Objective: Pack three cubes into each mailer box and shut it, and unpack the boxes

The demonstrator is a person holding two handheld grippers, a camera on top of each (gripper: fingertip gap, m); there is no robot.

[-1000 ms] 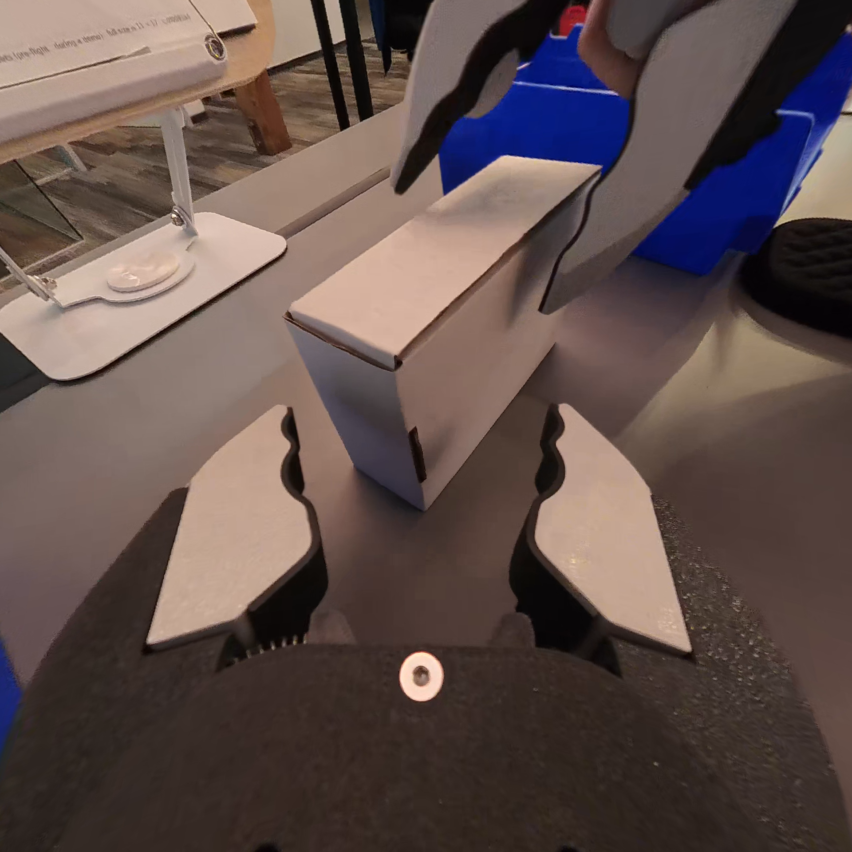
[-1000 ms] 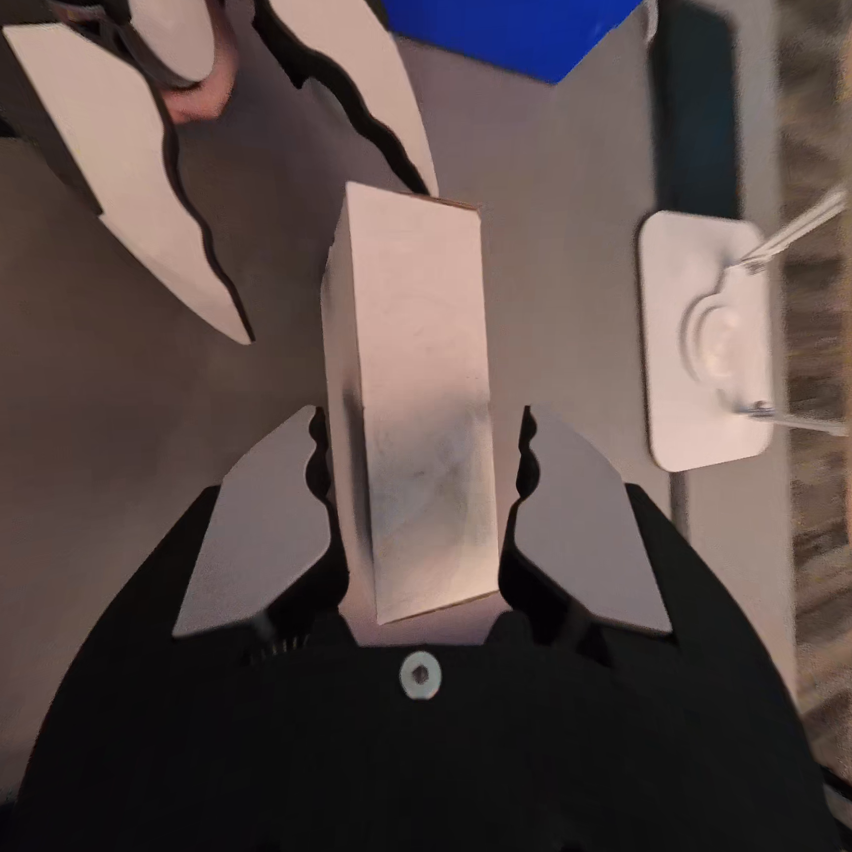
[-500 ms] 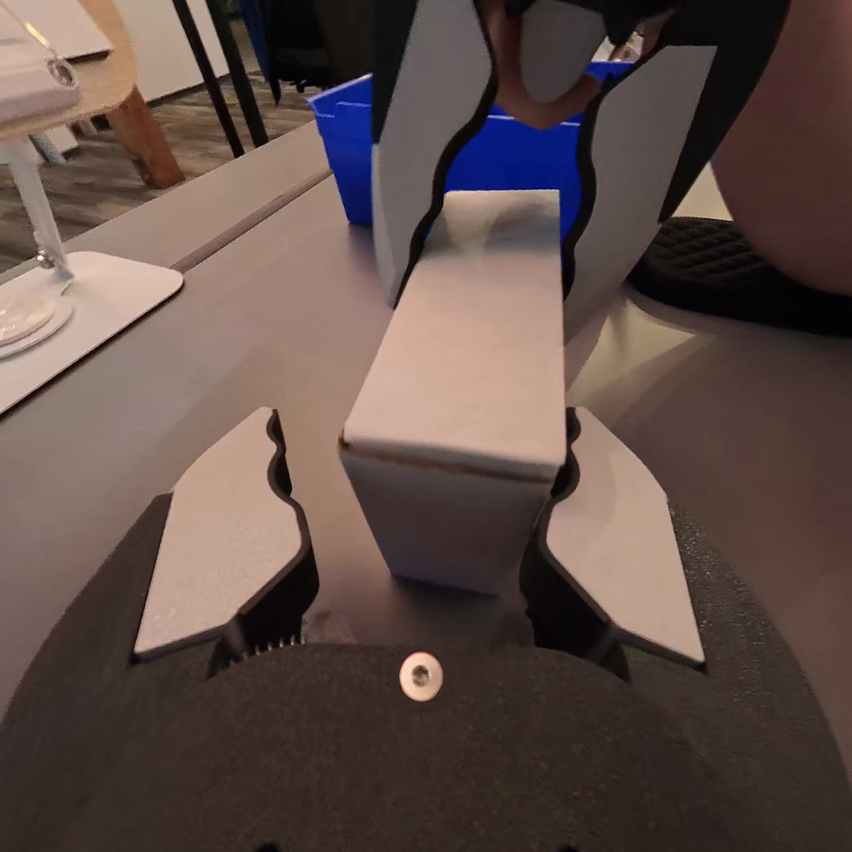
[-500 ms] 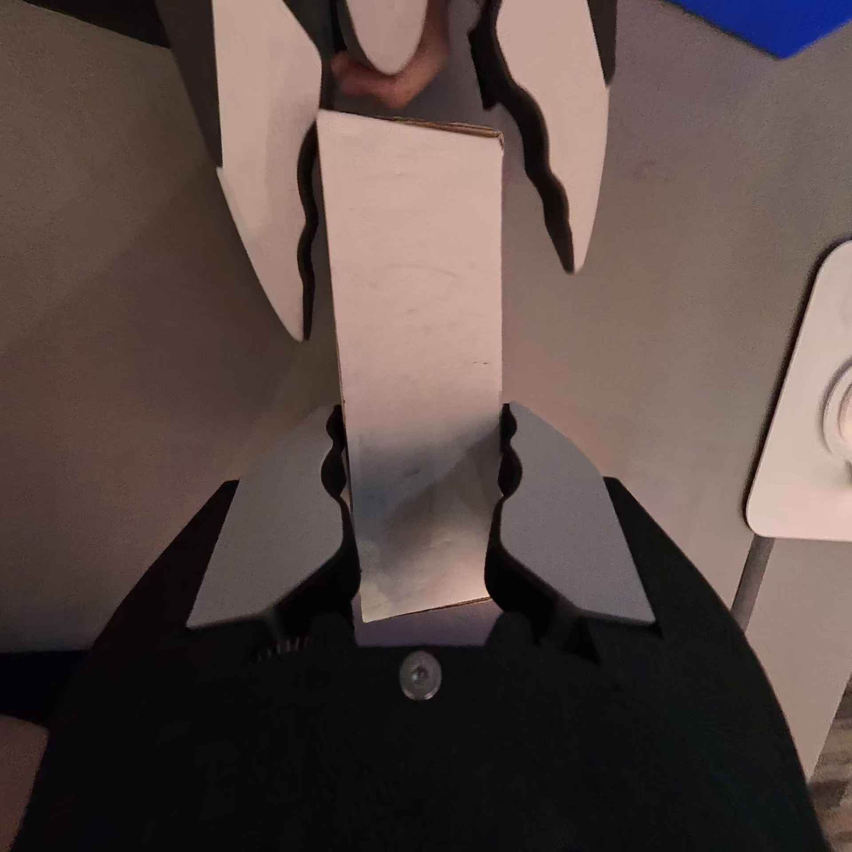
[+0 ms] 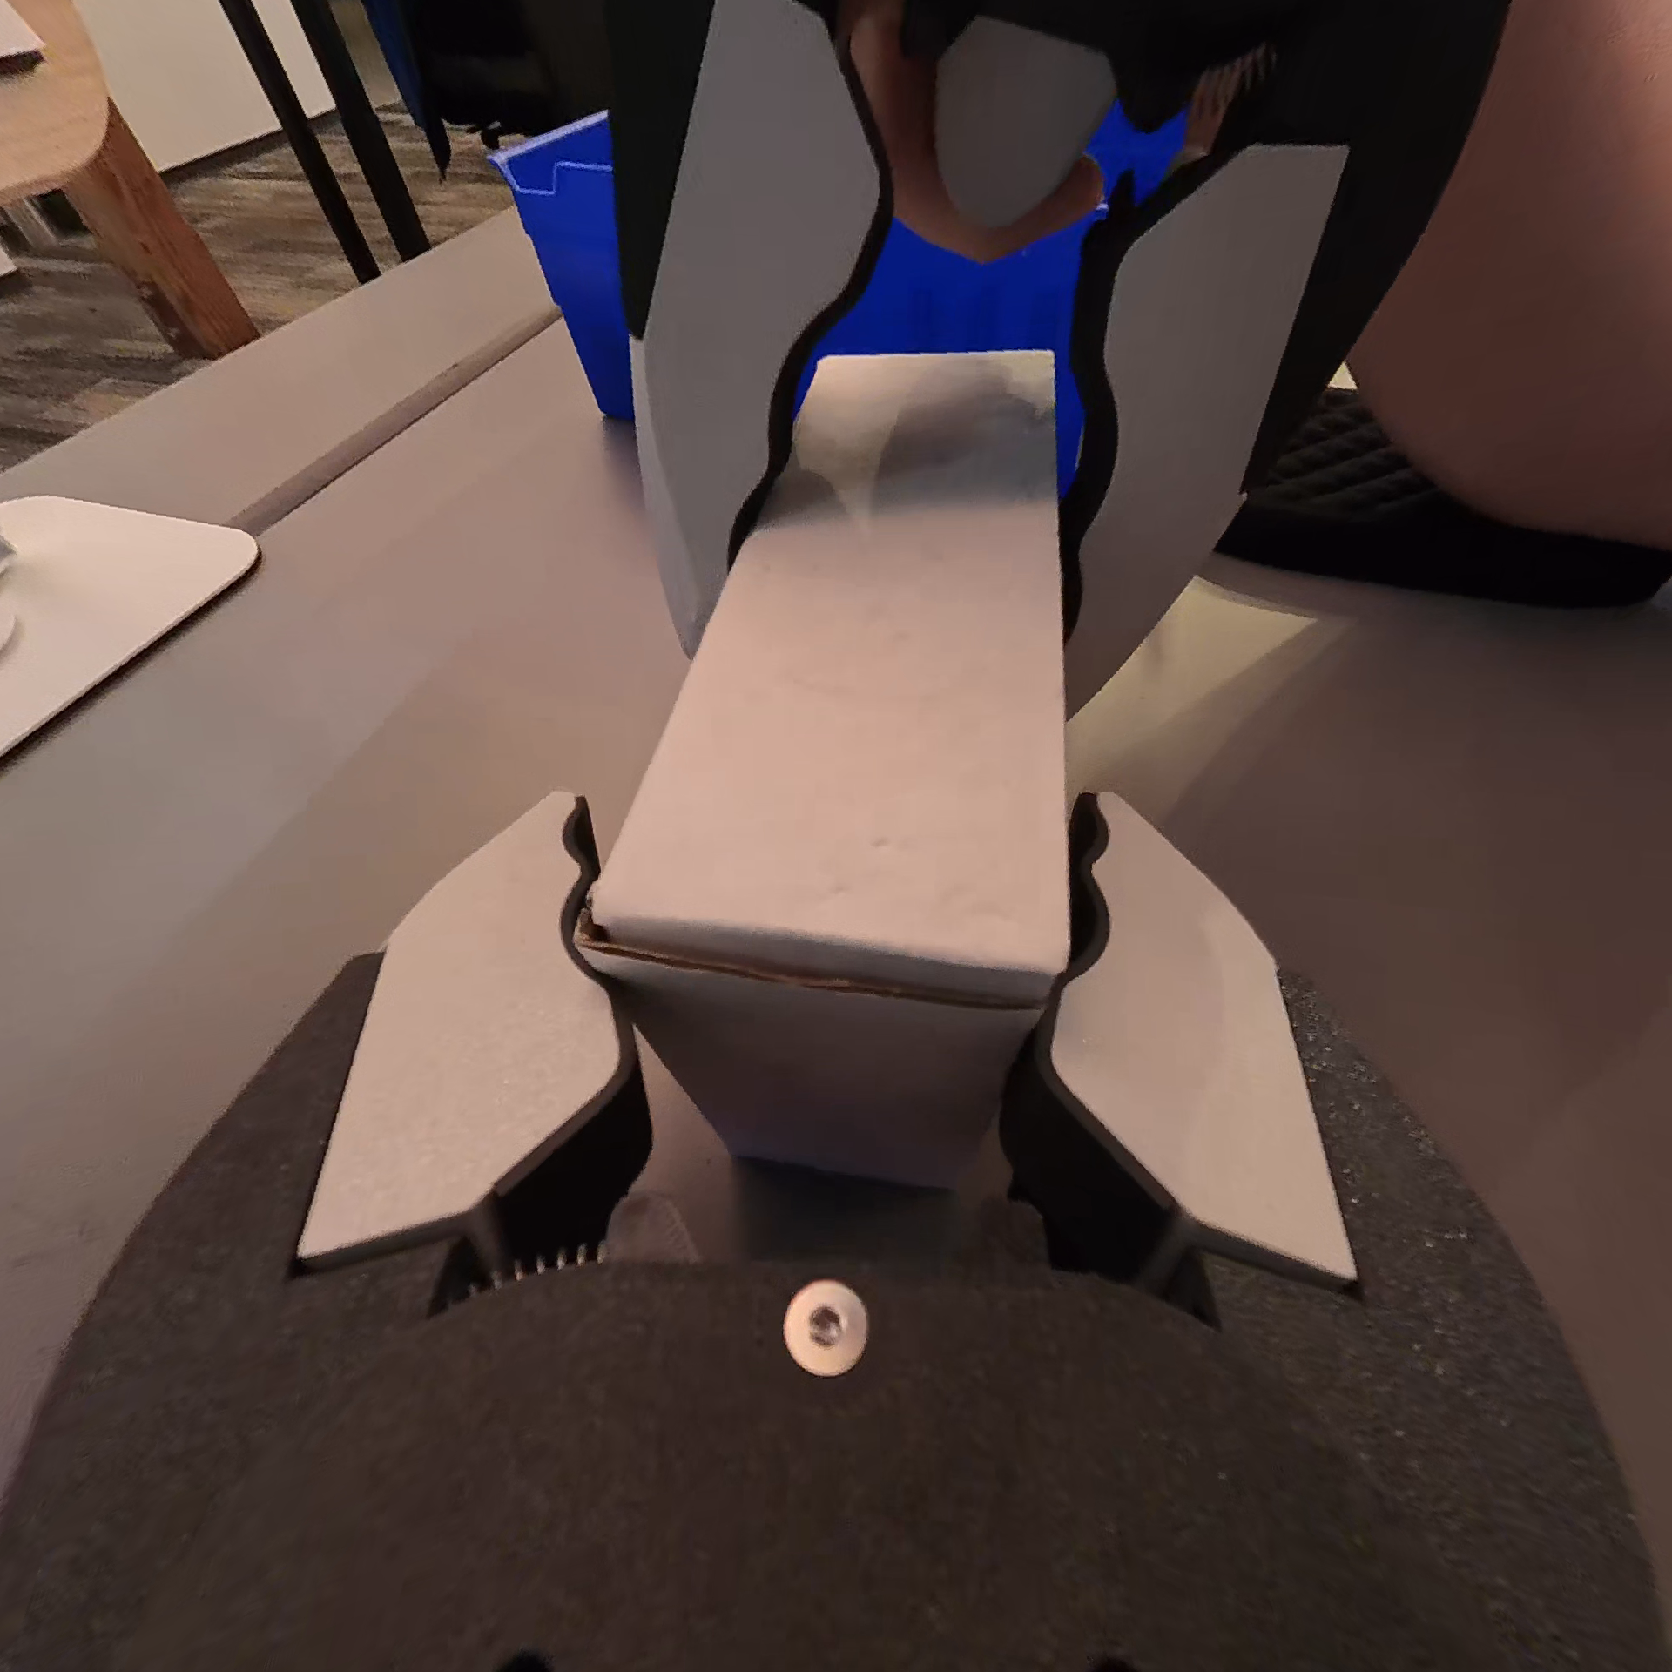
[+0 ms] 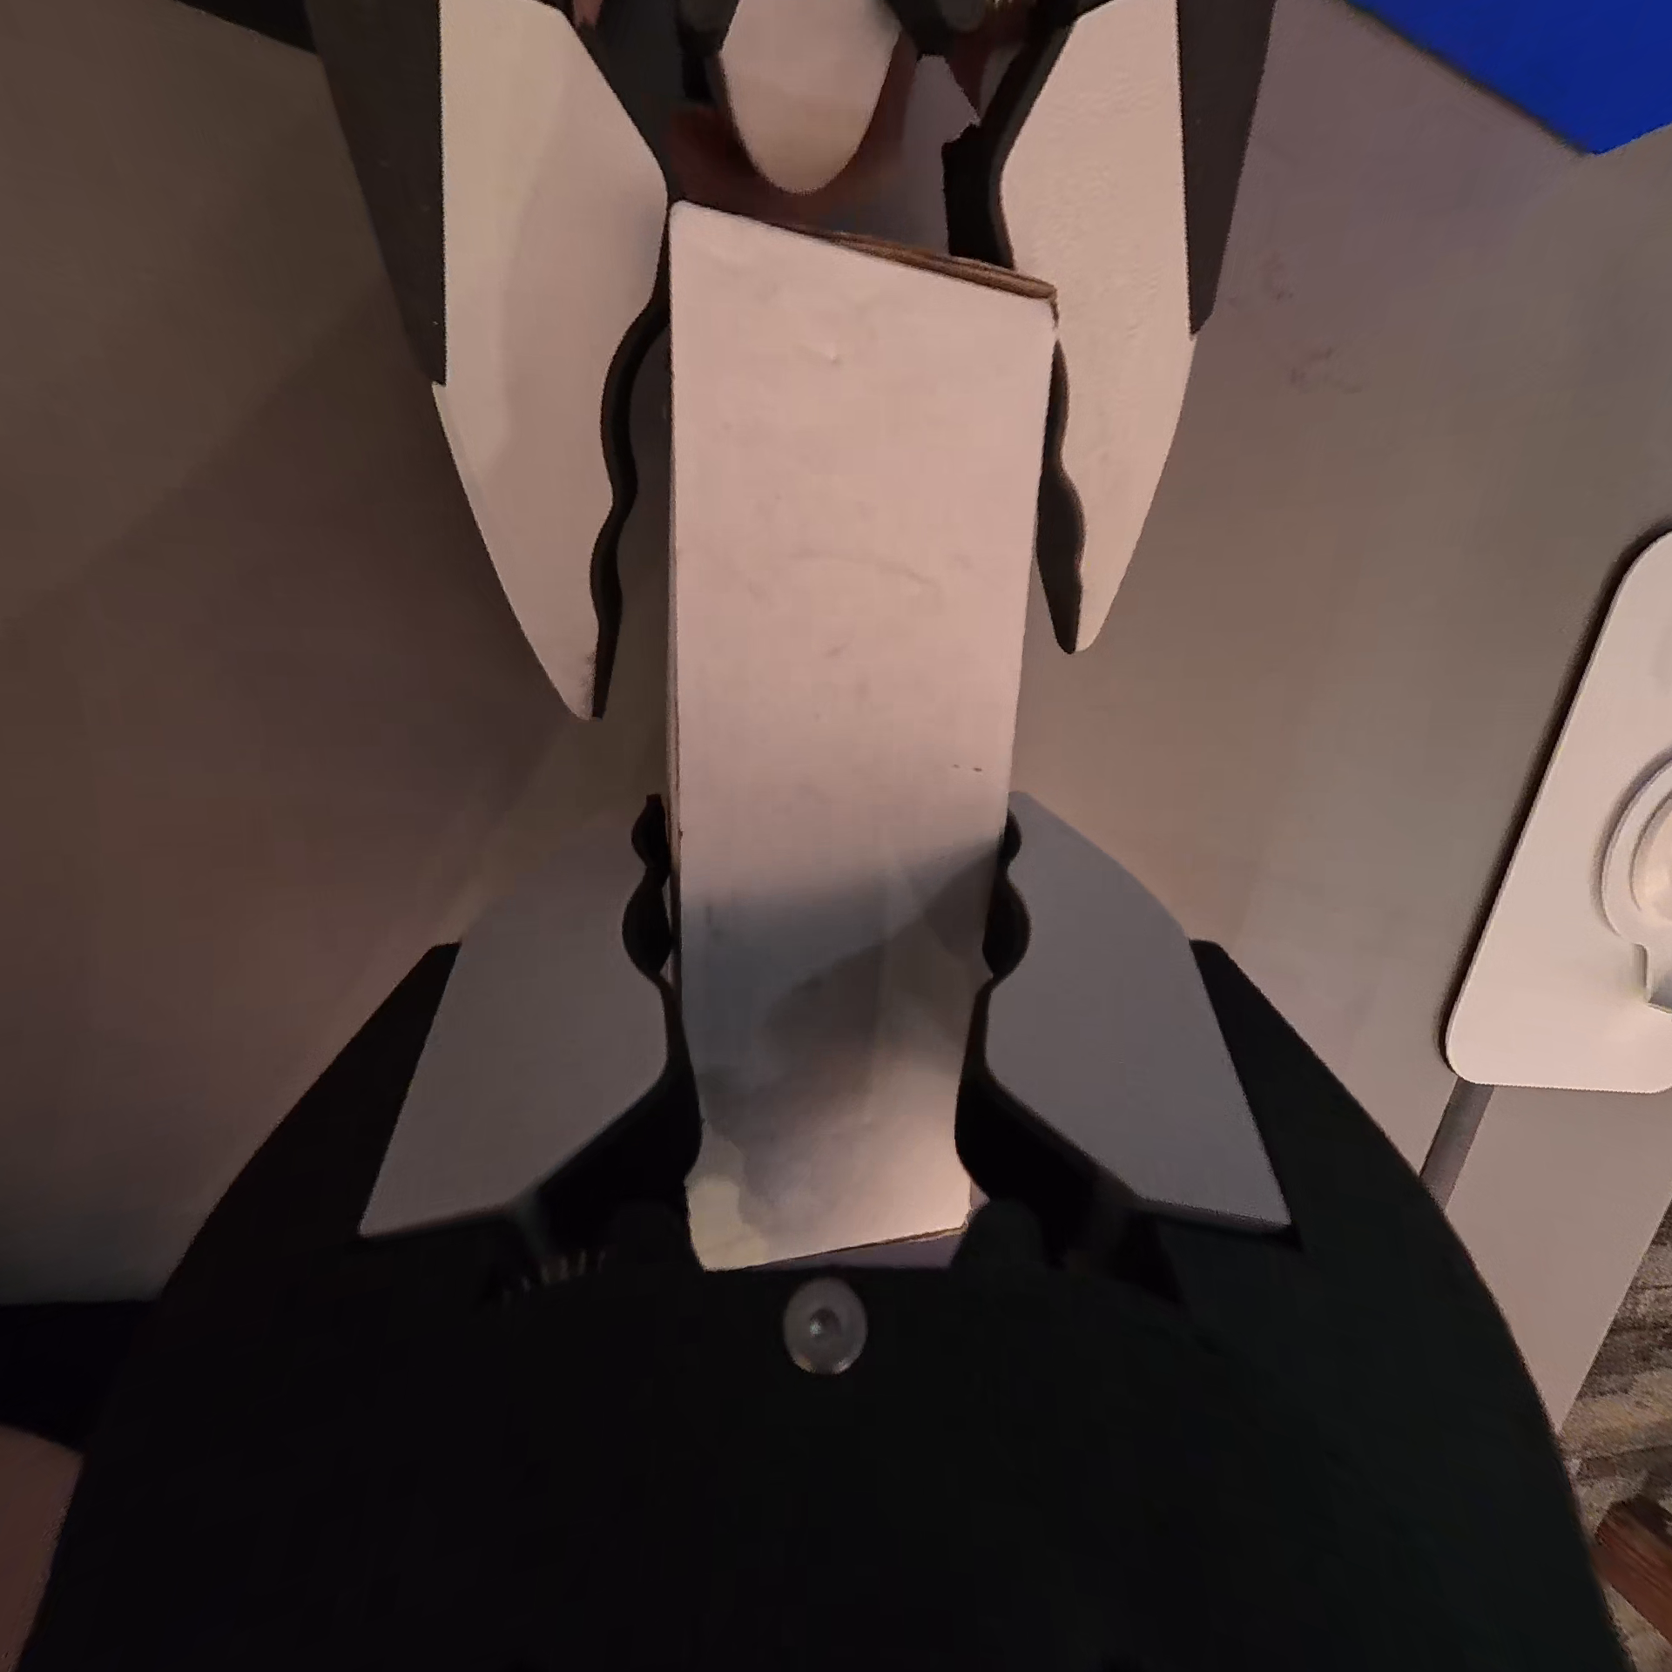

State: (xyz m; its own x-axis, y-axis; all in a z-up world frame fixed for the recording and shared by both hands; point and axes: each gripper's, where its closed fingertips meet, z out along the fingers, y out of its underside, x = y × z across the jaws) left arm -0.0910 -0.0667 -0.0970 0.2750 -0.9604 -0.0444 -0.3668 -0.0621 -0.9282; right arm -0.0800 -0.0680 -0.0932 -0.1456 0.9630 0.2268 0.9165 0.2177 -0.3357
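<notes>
Plainly, in the left wrist view, the white mailer box (image 5: 859, 769) lies lengthwise on the grey table (image 5: 362, 633) with its lid down, and the left gripper (image 5: 828, 869) has its jaws drawn in against both long sides of the near end, gripping it. At the far end the right gripper (image 5: 914, 507) clasps the same box, so each claw likely steadies one end for shifting or opening. Behind stands a blue bin (image 5: 950, 317), its contents hidden; whether cubes sit inside the box cannot be told. Turning to the right wrist view, the right gripper (image 6: 828, 887) pinches the mailer box (image 6: 850, 633) near its closer end, while the left gripper (image 6: 832, 525) hugs the far end. A white stand base (image 6: 1556, 1040) rests well apart on the right.
</notes>
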